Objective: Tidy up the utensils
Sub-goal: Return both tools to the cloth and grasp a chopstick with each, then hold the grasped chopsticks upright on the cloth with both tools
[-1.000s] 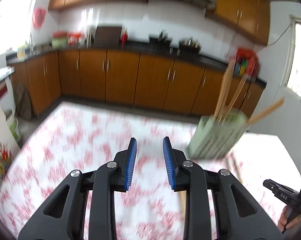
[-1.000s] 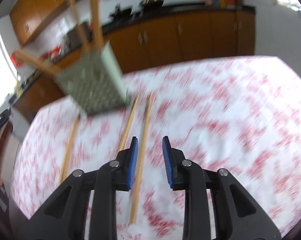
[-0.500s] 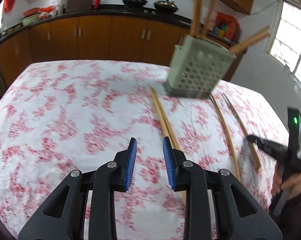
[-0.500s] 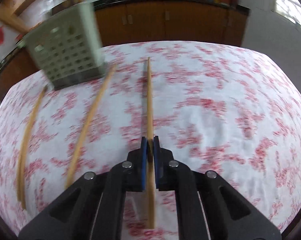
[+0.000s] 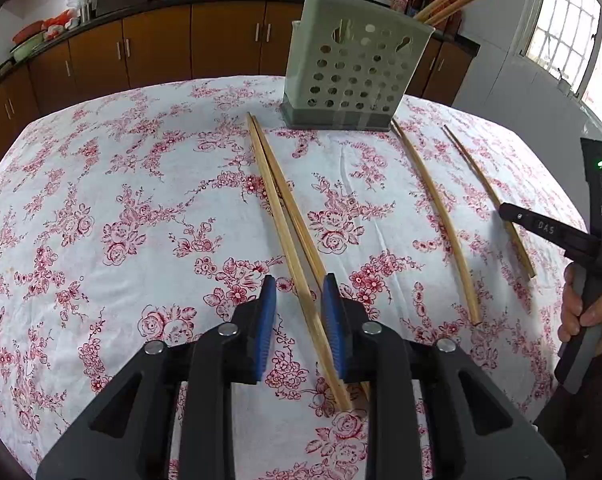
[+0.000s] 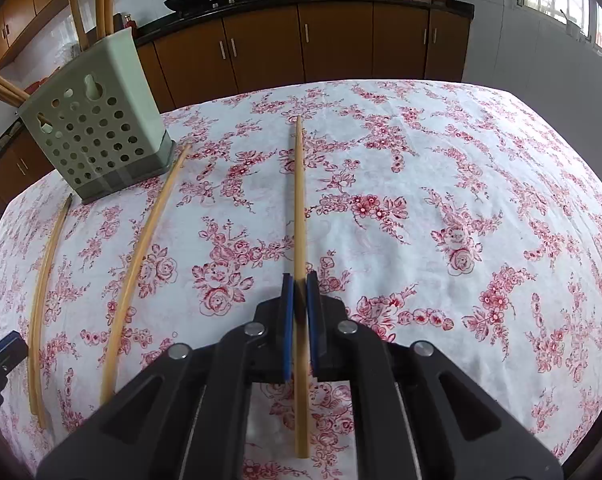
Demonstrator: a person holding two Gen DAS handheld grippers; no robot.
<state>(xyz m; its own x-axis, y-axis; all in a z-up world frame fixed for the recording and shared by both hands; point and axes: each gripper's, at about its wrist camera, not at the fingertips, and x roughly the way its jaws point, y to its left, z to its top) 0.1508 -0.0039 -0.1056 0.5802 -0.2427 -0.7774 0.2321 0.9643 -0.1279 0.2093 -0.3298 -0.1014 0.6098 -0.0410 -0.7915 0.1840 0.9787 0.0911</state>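
A pale green perforated utensil holder [image 5: 353,68] [image 6: 97,128] stands at the far side of the floral tablecloth, with several chopsticks sticking up from it. A pair of chopsticks [image 5: 285,216] lies side by side on the cloth. My left gripper [image 5: 299,312] is low over their near end, its jaws closing with both sticks between the pads, and a gap remains on the left side. My right gripper [image 6: 299,292] is shut on a single chopstick [image 6: 299,200] lying on the cloth. That gripper [image 5: 505,210] also shows at the right of the left wrist view.
Two more loose chopsticks [image 6: 149,248] [image 6: 47,280] lie between the grippers; in the left wrist view one [image 5: 437,216] runs from the holder's right corner. A hand [image 5: 589,308] holds the right gripper. Brown kitchen cabinets [image 5: 161,48] stand behind the table [image 6: 481,184].
My left gripper dropped to the table and came over the pair of chopsticks, its jaws narrowing a little. My right gripper shut on the single chopstick and stays shut.
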